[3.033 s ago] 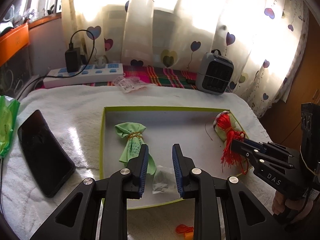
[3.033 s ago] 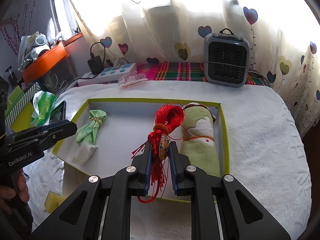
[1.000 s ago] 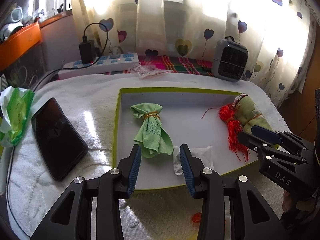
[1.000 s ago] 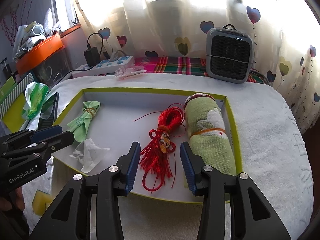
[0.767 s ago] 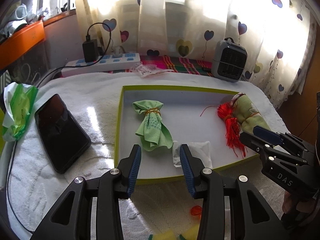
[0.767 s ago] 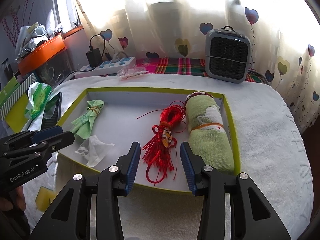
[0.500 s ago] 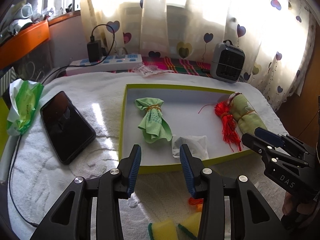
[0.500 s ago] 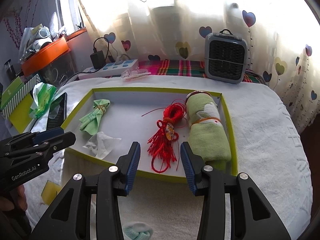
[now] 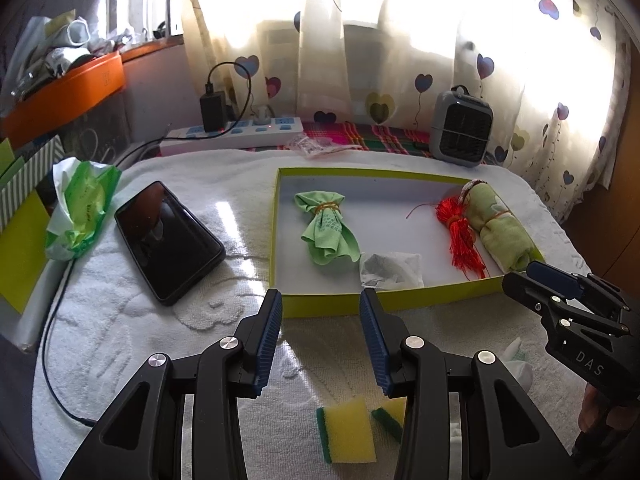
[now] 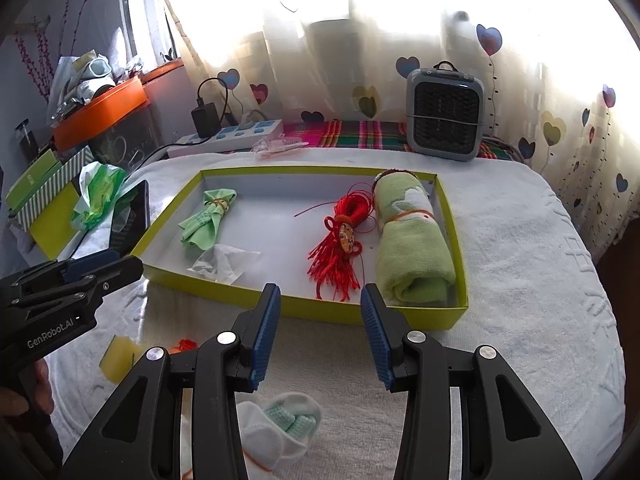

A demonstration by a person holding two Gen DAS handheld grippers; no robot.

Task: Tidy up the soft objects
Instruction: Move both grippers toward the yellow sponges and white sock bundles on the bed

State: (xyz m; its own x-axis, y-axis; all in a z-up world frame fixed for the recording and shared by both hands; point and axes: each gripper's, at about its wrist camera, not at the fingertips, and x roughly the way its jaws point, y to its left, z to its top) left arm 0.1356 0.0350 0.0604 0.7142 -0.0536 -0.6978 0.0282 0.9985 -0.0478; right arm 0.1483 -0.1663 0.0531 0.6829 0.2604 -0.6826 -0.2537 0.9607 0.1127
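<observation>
Both grippers spread, empty: sponge [image 9: 349,429] lies below left gripper [image 9: 320,342]; socks [image 10: 280,428] below right gripper [image 10: 320,336].

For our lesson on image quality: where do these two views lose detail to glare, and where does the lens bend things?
Left wrist view: sun through the curtain blows out, with a glare streak on the white towel; corners go dark. Right wrist view: the upper right washes out above the heater, and the tray edges bow from fisheye distortion.
</observation>
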